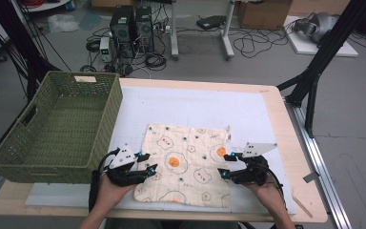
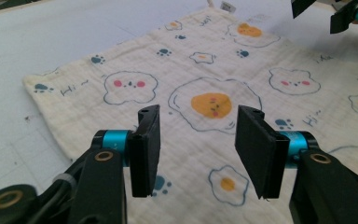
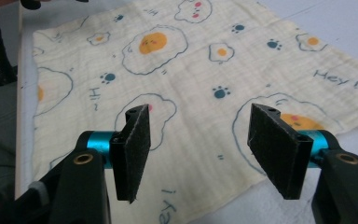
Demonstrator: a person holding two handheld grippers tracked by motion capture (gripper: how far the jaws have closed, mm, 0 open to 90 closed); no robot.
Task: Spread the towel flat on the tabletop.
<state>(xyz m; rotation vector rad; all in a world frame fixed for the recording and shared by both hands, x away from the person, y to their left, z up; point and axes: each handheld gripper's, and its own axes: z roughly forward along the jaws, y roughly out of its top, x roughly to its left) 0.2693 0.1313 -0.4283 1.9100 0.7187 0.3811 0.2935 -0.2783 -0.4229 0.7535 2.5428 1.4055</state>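
Note:
A cream cloth (image 1: pixel 186 162) printed with fried eggs and paw marks lies spread flat on a white mat (image 1: pixel 195 102). My left gripper (image 1: pixel 146 161) hovers over the cloth's near left edge. Its jaws stand open in the left gripper view, with the cloth (image 2: pixel 205 70) lying below the left gripper (image 2: pixel 198 140) and nothing between the pads. My right gripper (image 1: pixel 226 164) is at the cloth's near right edge. It is open too, with the right gripper (image 3: pixel 200 144) just above the cloth (image 3: pixel 191 60) and holding nothing. The right gripper (image 2: pixel 335 14) also shows far off in the left gripper view.
A large green woven basket (image 1: pixel 109 119) stands on the table's left side, beside the cloth. The wooden table rim (image 1: pixel 288 138) runs along the right. Beyond the table, computer towers (image 1: pixel 131 26) and cables lie on the floor.

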